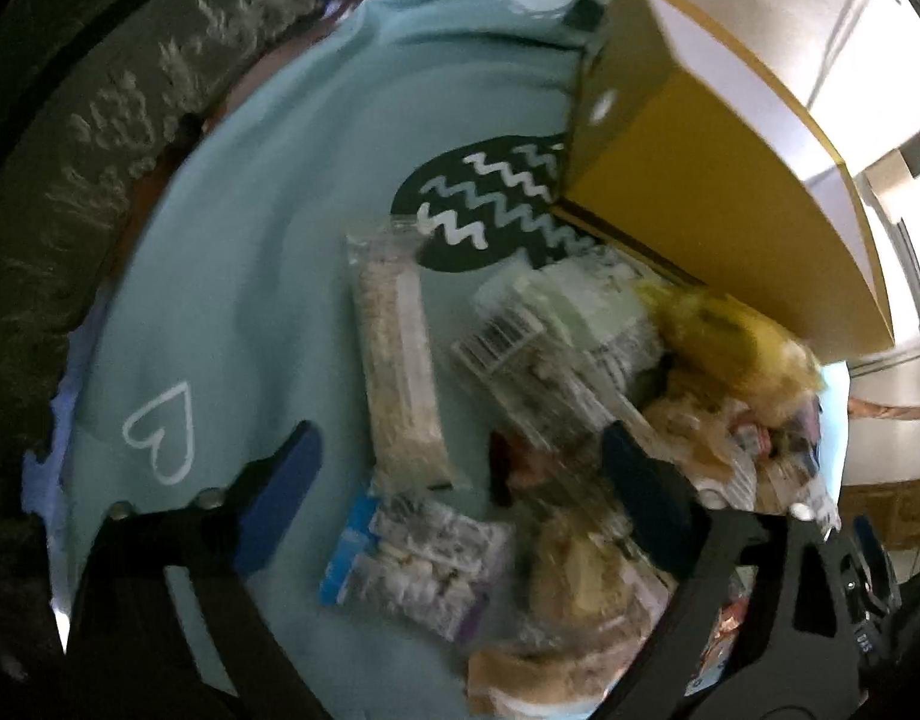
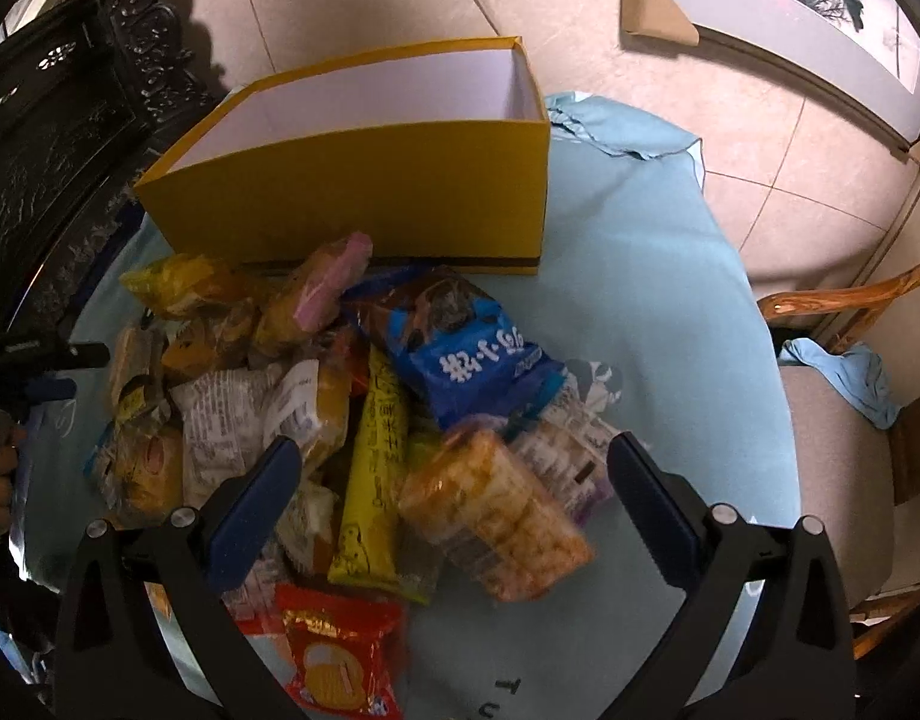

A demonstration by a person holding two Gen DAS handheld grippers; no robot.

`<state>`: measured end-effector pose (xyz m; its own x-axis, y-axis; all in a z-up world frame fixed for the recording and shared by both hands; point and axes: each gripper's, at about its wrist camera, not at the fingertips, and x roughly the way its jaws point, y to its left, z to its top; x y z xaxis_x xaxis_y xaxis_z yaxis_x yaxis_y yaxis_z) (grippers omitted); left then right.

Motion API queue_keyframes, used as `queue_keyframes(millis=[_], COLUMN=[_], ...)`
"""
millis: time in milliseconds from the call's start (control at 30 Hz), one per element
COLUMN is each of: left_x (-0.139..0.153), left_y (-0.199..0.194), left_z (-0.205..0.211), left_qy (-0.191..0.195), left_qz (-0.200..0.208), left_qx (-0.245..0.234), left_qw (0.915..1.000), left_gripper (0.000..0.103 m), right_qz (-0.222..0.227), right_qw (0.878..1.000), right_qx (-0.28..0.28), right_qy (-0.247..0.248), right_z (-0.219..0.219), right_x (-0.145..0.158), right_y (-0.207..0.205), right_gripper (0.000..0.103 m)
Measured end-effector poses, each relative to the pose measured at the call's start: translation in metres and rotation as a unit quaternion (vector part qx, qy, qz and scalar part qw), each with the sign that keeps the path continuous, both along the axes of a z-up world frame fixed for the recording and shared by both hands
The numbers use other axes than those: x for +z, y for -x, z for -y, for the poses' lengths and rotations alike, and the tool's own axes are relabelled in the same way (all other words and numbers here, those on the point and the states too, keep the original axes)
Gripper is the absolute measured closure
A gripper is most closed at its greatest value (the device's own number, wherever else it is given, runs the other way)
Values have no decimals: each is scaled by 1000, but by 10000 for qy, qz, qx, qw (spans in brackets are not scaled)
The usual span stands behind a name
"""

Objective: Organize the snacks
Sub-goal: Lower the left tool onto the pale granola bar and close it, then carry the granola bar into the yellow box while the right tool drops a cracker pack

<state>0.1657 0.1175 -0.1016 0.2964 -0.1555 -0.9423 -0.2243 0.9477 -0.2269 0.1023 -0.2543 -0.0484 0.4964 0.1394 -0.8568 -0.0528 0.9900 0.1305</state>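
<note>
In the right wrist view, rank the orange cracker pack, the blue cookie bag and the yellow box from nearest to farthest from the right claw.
From the right claw:
1. Orange cracker pack: lying between the fingers, toward the right one.
2. Blue cookie bag: mid-pile, beyond the pack.
3. Yellow box: open-topped, behind the pile at the table's far side.

My left wrist view is dim and smeared with motion blur; the snack pile (image 1: pixel 580 396) below the yellow box (image 1: pixel 718 192) is streaky, and bright glare burns beyond the box. My right view is sharper and evenly lit, the box (image 2: pixel 363 192) crisp, edges bowed and dark.
</note>
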Motion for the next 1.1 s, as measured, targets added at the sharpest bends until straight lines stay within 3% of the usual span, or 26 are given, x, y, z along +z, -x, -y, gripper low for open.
queue_keyframes(millis=[33, 200, 267, 333, 533, 600, 800, 933, 1000, 1067, 1100], left_x=[-7, -32, -36, -38, -33, -29, -11, -3, -2, -1, 0], left_y=[-3, -14, -21, -29, -29, -26, -24, -10, -9, -12, -11], left_z=[-2, -10, -11, -11, 3, 6, 14, 29, 30, 28, 28], left_qy=[40, 96, 123, -63, -423, -354, -246, -234, -226, -203, -194], left_qz=[-79, -268, -276, -316, -281, -231, -38, -64, -63, -51, -63], left_qx=[-33, 138, 139, 119, -192, -257, -450, -495, -519, -522, -512], left_qw=[10000, 9995, 9994, 9994, 9985, 9988, 9987, 9985, 9984, 9984, 9985], left_gripper=[25, 32, 48, 74, 75, 75, 75, 75, 75, 75, 75], right_qz=[1, -25, -71, -102, -361, -426, -627, -728, -1008, -836, -831], right_qw=[10000, 9998, 9996, 9991, 9981, 9984, 9969, 9929, 9864, 9838, 9826], right_qx=[-9, -177, -218, -284, -140, -55, 467, 899, 1163, 1361, 1433], right_qy=[3, 77, 166, 296, 470, 367, 14, 292, 568, 809, 846], right_z=[1, 8, 11, 17, 36, 39, 35, 13, 2, -6, -8], right_x=[0, -2, -4, -6, -14, -13, -12, -32, -53, -57, -57], right_y=[-1, -10, -11, -11, -11, -13, 3, -4, -12, -13, -13], right_gripper=[1, 1, 1, 1, 3, 13, 21, 29, 60, 61, 70])
